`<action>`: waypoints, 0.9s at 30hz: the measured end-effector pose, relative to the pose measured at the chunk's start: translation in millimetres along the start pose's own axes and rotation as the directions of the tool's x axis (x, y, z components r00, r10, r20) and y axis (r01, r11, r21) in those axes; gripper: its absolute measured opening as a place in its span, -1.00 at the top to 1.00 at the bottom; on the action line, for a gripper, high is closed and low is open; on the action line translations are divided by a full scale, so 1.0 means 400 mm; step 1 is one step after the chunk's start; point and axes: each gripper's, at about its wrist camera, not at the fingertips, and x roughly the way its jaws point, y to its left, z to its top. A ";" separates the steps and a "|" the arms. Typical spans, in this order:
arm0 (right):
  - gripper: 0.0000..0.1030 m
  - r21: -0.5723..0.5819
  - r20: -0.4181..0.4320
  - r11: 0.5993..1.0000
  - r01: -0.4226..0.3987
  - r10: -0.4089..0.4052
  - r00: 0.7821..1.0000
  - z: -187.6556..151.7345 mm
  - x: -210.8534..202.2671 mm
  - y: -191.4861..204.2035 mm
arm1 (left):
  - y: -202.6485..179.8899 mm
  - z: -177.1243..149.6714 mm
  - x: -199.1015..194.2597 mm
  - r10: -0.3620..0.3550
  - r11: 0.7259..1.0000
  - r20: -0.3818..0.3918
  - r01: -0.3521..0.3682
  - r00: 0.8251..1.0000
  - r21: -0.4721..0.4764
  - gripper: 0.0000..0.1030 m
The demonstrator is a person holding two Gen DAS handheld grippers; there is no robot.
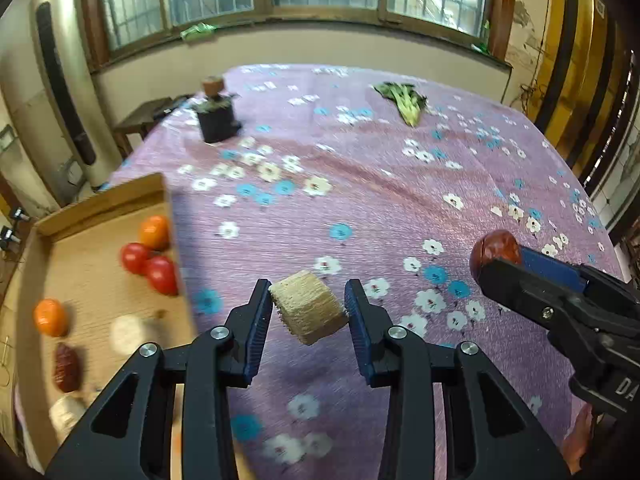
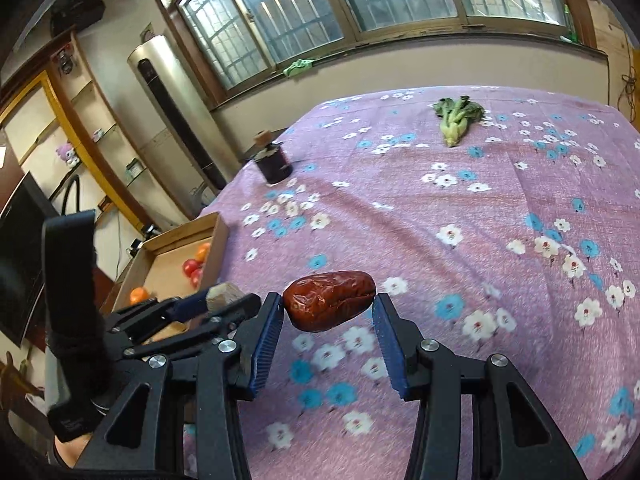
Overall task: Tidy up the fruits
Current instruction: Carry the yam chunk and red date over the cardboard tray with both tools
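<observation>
My left gripper (image 1: 308,304) is shut on a beige cube-shaped block (image 1: 309,307) and holds it above the purple flowered tablecloth (image 1: 380,200), just right of a cardboard box (image 1: 92,280). The box holds two oranges (image 1: 154,232), red tomatoes (image 1: 150,266) and a dried red date (image 1: 67,366). My right gripper (image 2: 328,308) is shut on a wrinkled red date (image 2: 329,300), held above the cloth. The right gripper also shows at the right of the left wrist view (image 1: 496,256). The left gripper with the block shows in the right wrist view (image 2: 224,296), close beside the right one.
A dark jar with a cork stopper (image 1: 216,114) stands at the table's far left. A leafy green vegetable (image 1: 404,102) lies at the far side. A tall air conditioner (image 1: 64,88) stands beyond the table's left edge. Windows run along the back wall.
</observation>
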 end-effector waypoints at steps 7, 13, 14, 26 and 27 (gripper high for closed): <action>0.08 -0.029 0.004 0.999 -0.041 0.041 0.999 -0.027 -0.022 0.067 | 0.069 -0.028 -0.067 0.038 0.999 0.033 -0.037 0.999 -0.040 0.32; 0.08 -0.057 -0.007 0.997 -0.061 0.061 0.998 -0.054 -0.027 0.117 | 0.109 -0.052 -0.097 0.059 0.996 0.044 -0.056 0.997 -0.067 0.32; 0.08 -0.060 -0.010 0.996 -0.063 0.063 0.998 -0.058 -0.027 0.123 | 0.113 -0.056 -0.101 0.061 0.996 0.045 -0.058 0.997 -0.069 0.32; 0.08 -0.116 -0.030 0.988 -0.098 0.096 0.995 -0.080 -0.019 0.210 | 0.179 -0.080 -0.138 0.100 0.990 0.063 -0.093 0.993 -0.103 0.32; 0.08 -0.119 -0.032 0.988 -0.101 0.098 0.995 -0.081 -0.016 0.214 | 0.184 -0.081 -0.140 0.105 0.990 0.064 -0.098 0.992 -0.104 0.32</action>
